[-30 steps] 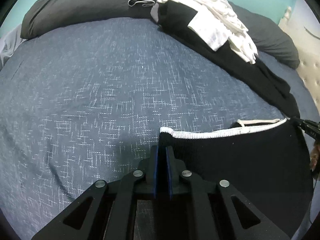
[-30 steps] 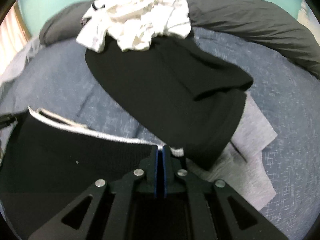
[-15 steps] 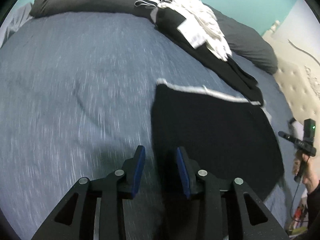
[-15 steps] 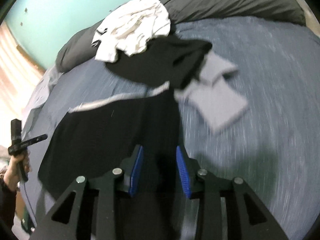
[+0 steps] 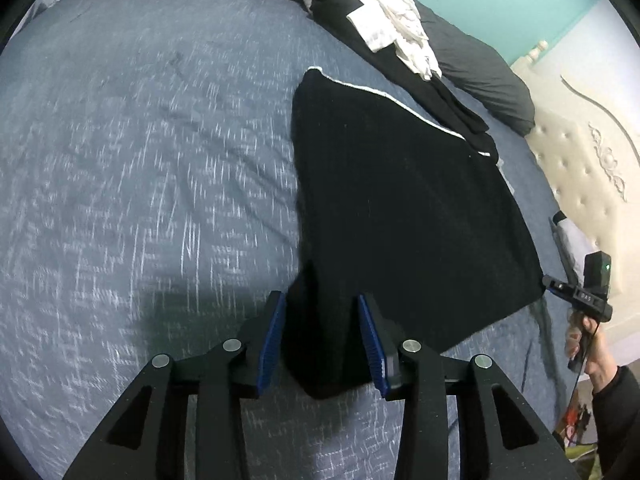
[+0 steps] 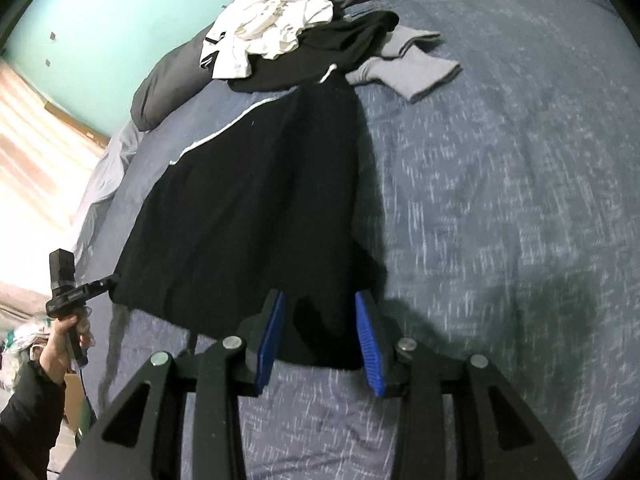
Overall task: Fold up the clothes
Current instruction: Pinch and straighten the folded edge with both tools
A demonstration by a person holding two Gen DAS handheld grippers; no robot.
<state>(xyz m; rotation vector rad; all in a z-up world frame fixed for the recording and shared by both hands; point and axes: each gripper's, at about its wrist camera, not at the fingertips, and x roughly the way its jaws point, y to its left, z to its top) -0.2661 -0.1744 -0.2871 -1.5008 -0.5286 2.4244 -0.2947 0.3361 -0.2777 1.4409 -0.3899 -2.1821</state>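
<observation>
**A:** Anyone reading labels here? All I'm getting is some tiny white characters on the side of the right gripper (image 5: 548, 280) in the left wrist view, too small to make out. Green light above them.

**B:** Same, nothing readable on the clothes either. The black garment (image 5: 400, 208) is lying spread flat on the blue bedspread (image 5: 140, 160), white-trimmed edge (image 5: 380, 94) at the far end, touching the pile of black and white laundry (image 5: 384, 20).

**A:** The left gripper (image 5: 322, 336) is sitting wide apart, blue pads either side of the garment's near corner, not pinching it. The right gripper (image 6: 320, 336) is looking the same in its own view, spread over the other near corner.

**B:** Room-wise, the bedspread is lying bare to the left of the garment. On the right side a grey folded piece (image 6: 412, 70) is sitting just beside the pile, and a tufted headboard (image 5: 580, 168) is bordering the bed.
</observation>
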